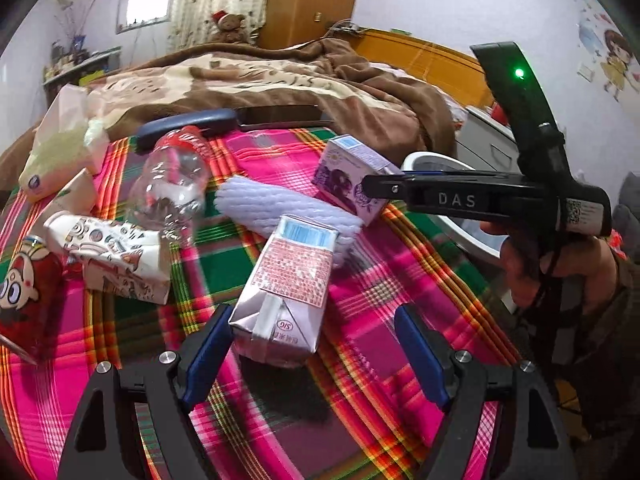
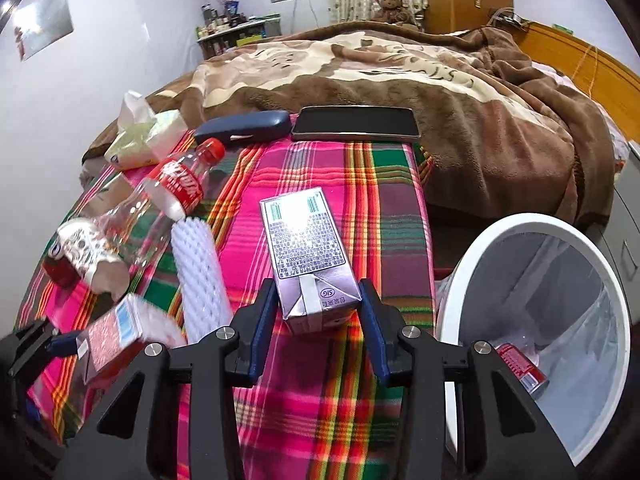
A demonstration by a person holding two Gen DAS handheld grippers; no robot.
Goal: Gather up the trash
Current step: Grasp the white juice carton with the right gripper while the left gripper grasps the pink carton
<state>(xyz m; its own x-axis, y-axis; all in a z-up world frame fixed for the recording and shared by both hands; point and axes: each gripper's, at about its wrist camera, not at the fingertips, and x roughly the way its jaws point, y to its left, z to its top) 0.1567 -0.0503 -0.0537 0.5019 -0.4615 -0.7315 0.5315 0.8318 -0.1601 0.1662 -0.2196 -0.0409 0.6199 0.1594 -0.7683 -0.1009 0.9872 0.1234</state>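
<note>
Trash lies on a pink plaid cloth [image 1: 360, 272]. My left gripper [image 1: 316, 344] is open, its blue pads on either side of a pink milk carton [image 1: 288, 284] without touching it; the carton also shows in the right wrist view [image 2: 116, 336]. My right gripper [image 2: 316, 320] is open around a purple milk carton [image 2: 308, 248], seen in the left wrist view too [image 1: 352, 176], where my right gripper [image 1: 372, 186] reaches it from the right. A clear plastic bottle [image 2: 160, 204], a white foam net sleeve [image 2: 200, 276], a patterned paper cup [image 1: 116, 256] and a red snack bag [image 1: 28, 284] lie to the left.
A white trash bin [image 2: 532, 232] with a clear liner stands at the right, a red can [image 2: 520, 368] inside. A tissue pack [image 2: 148, 140], a dark glasses case [image 2: 244, 126] and a phone [image 2: 356, 122] lie at the cloth's far edge. A brown blanket [image 2: 440, 80] covers the bed behind.
</note>
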